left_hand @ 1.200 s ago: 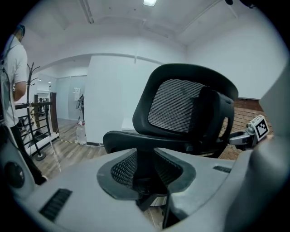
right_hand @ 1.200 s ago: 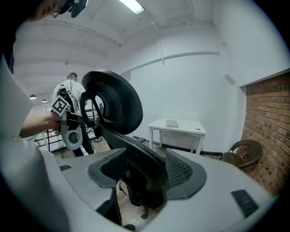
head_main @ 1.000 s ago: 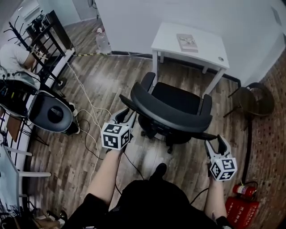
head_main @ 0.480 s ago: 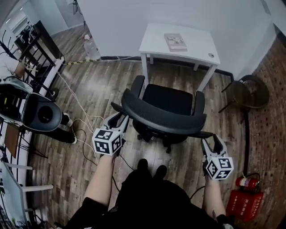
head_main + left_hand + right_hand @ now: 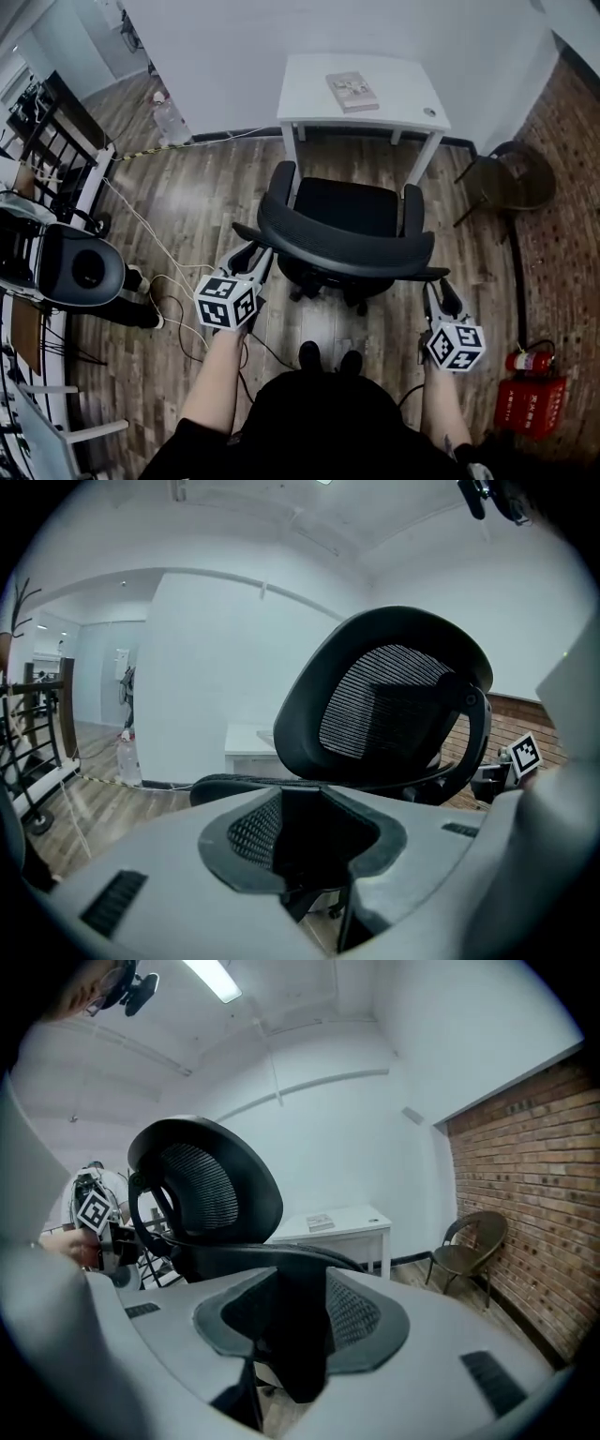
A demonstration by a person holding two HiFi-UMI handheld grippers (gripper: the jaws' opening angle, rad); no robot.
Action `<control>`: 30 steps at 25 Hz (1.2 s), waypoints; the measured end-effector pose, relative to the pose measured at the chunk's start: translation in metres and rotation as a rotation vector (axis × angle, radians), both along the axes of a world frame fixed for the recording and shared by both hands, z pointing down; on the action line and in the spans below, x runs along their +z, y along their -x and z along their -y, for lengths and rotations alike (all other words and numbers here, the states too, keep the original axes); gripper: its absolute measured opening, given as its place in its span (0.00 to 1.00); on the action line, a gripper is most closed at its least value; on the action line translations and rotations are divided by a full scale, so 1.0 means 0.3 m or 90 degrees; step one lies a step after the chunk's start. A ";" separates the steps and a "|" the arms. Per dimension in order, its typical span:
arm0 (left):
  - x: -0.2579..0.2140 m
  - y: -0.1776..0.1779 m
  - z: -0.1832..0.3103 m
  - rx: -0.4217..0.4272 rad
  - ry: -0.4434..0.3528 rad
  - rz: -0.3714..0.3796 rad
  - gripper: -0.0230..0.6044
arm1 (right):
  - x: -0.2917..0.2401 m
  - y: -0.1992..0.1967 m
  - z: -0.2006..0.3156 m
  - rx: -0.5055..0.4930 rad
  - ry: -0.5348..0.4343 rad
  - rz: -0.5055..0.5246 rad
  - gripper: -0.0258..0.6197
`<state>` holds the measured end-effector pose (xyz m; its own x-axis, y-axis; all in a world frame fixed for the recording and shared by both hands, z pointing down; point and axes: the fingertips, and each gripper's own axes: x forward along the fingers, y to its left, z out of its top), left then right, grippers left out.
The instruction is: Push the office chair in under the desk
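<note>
Wood-plank flooring (image 5: 187, 197) runs up to a white wall (image 5: 234, 47), and a brick wall (image 5: 572, 187) closes the room on the right gripper's outer side. Straight ahead of both tools stands the white desk (image 5: 309, 94) against the white wall, with a thin booklet (image 5: 352, 90) lying on its top.

Between the grippers and the desk is the black office chair (image 5: 347, 211), seat facing the desk and the front ends of its armrests close to the desk's front legs. The seat is just short of the desktop, not under it. Its curved mesh backrest (image 5: 347, 251) is the part nearest the person.

The left gripper (image 5: 255, 253) has its jaws pinched on the left end of the backrest's rim; in its own view the black edge fills the gap between the pads. The right gripper (image 5: 437, 286) sits at the backrest's right end. Its jaws have just been closing, and the dark rim stands between them with the pads against it (no daylight shows on either side).

Beyond the right gripper's outer side are a round brown chair (image 5: 511, 183) and, nearer the person, a red fire extinguisher (image 5: 534, 361). Off the left gripper's outer side, loose cables (image 5: 159, 272) trail across the floor past a round black device (image 5: 84, 270).
</note>
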<state>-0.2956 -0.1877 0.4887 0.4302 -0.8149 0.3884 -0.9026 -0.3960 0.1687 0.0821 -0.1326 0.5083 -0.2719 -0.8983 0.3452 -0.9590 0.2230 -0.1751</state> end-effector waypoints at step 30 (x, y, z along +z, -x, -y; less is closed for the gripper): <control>-0.004 0.221 0.473 0.014 -0.010 0.041 0.06 | -0.042 0.418 0.259 -0.475 -0.003 -0.259 0.25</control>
<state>-0.3619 -0.3297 0.4874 0.4222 -0.8117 0.4035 -0.9027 -0.4173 0.1050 -0.0434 -0.2104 0.4959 -0.6492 -0.5343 0.5413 -0.5479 0.8222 0.1544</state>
